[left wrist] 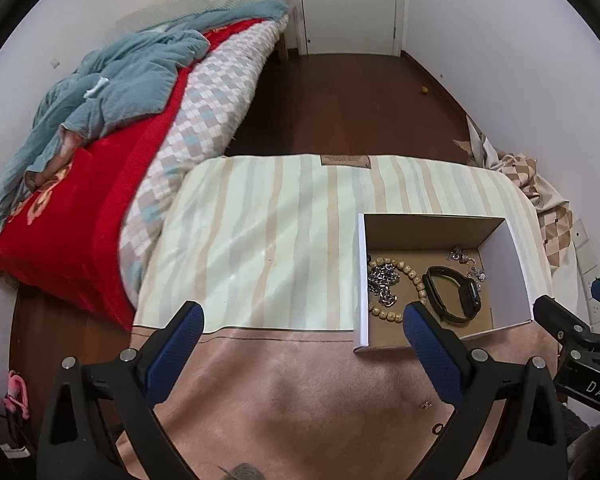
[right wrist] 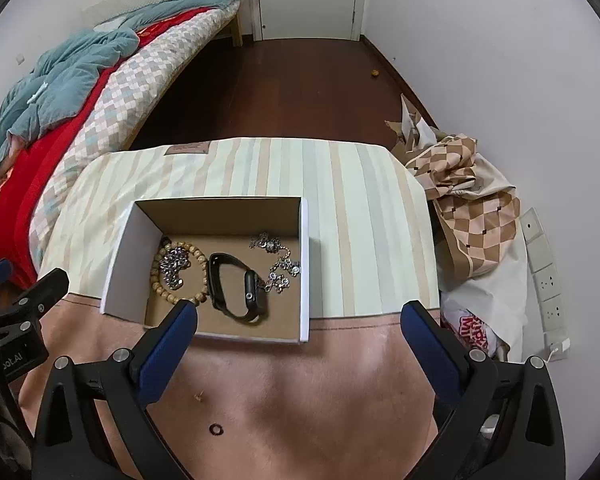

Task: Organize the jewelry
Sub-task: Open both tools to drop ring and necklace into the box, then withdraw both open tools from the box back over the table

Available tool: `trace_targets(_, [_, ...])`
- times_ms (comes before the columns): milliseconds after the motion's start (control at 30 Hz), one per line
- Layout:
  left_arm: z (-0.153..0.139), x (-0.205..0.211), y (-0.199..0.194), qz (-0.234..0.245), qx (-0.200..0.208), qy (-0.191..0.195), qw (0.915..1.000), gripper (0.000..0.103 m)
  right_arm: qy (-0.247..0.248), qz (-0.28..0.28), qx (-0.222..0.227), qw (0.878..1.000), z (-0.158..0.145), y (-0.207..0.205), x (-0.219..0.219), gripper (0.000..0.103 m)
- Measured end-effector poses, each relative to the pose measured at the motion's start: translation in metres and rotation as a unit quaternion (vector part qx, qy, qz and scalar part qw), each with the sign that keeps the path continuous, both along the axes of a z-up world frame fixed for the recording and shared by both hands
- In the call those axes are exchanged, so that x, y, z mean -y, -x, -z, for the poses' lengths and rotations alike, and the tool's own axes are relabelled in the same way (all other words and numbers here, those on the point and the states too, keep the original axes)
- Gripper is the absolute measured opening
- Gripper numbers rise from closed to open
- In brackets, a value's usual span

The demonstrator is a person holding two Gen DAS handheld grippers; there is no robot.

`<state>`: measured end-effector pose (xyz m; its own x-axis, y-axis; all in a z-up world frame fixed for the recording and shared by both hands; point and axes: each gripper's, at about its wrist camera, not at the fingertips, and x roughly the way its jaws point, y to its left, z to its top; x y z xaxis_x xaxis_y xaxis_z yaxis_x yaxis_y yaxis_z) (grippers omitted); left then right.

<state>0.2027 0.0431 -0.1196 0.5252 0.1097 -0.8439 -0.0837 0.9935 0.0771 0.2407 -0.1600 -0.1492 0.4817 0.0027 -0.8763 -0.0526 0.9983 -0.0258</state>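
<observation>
Jewelry lies gathered in an open box (right wrist: 116, 258) on a striped cloth (right wrist: 364, 216), ahead of both tongs. The right tongs (right wrist: 300, 312) stand wide with nothing between the pads; their left pad (right wrist: 168, 348) overlaps the box's near wall, and the box sits ahead and to the left of their gap. The left tongs (left wrist: 304, 316) are wide and empty too, with the box (left wrist: 518, 256) ahead and right of them, past their right pad (left wrist: 432, 344). Inside the box, a bead bracelet (right wrist: 158, 280) rings a steel chain (right wrist: 174, 266), a black watch (right wrist: 236, 288) lies just right of them, and a thin silver chain (right wrist: 278, 264) sits right of the watch, touching it. On the pink cloth (right wrist: 300, 392) close under the right tongs lie a small dark ring (right wrist: 215, 429) and a tiny stud (right wrist: 198, 397).
</observation>
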Motion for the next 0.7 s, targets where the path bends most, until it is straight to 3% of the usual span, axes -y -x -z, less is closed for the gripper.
trace_targets(233, [-0.022, 0.003, 0.026, -0.004, 0.031, -0.018, 0.9994, 0.102, -0.001, 0.003, 0.024, 1.0, -0.022, 0.024, -0.001, 0.103])
trace_targets(500, [-0.041, 0.004, 0.054, -0.003, 0.054, -0.009, 0.9985, 0.102, -0.003, 0.002, 0.064, 0.998, -0.056, 0.055, -0.003, 0.103])
trace_targets(600, [-0.039, 0.003, 0.065, -0.008, 0.055, -0.01, 0.9984, 0.102, -0.015, 0.004, 0.064, 0.998, -0.06, 0.067, 0.0, 0.103])
trace_targets(700, [-0.018, 0.003, 0.072, -0.014, 0.034, -0.022, 0.9991, 0.102, -0.026, 0.005, 0.045, 0.999, -0.045, 0.078, 0.003, 0.103])
